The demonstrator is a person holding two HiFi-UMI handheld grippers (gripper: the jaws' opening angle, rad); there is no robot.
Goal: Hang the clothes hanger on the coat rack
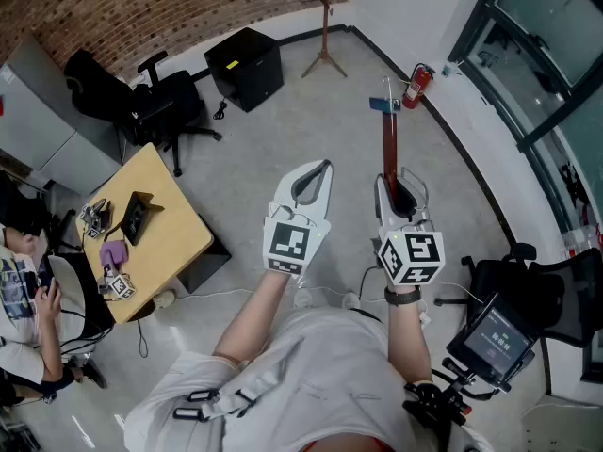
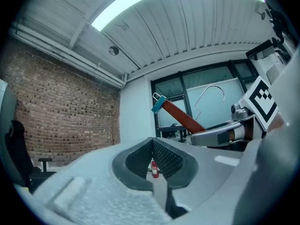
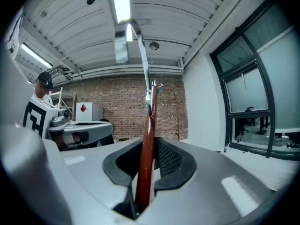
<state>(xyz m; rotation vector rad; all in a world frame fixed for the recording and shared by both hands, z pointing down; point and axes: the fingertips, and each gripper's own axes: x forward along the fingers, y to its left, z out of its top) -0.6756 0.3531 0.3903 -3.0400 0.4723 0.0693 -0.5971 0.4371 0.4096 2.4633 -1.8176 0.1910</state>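
Both forearms reach forward, holding the two hand-held grippers side by side and roughly level above the grey floor.
The right hand-held gripper is clamped on one arm of the red-brown wooden clothes hanger, which has a metal wire hook and a blue end clip. The left hand-held gripper has its jaws together, with nothing between them. The wooden coat rack stands well apart, near the brick wall.

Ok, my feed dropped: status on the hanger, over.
Left gripper shut, empty. Right gripper shut on clothes hanger, unhung. Coat rack far across floor, nothing seen between.
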